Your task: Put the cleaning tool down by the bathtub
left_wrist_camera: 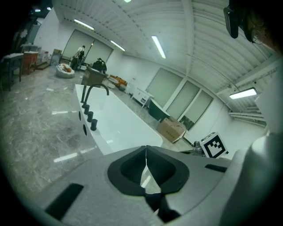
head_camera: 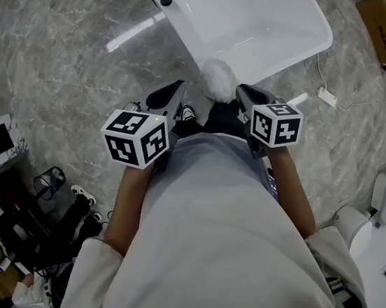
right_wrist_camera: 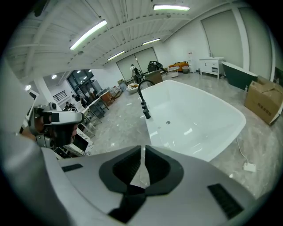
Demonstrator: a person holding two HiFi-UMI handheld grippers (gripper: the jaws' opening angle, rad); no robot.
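1. The cleaning tool (head_camera: 218, 79), a white fluffy head, lies at our 12 o'clock on the floor (head_camera: 83, 65). It seems to touch the bathtub (head_camera: 251, 8) at its near end. Any handle is hidden from us.
2. The right gripper (head_camera: 239, 89) hangs just at the tool's 4 o'clock, its jaws a slit apart and gripping nothing. We judge the tool released and the placing done.
3. The left gripper (head_camera: 178, 87), at the tool's 9 o'clock, is pressed closed and empty. We judge it is held aside because one hand suffices.

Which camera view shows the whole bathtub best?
The right gripper view: the bathtub shows nearly whole, from faucet to near rim. The head view crops its faucet end; the left gripper view shows it at a slant, foreshortened.
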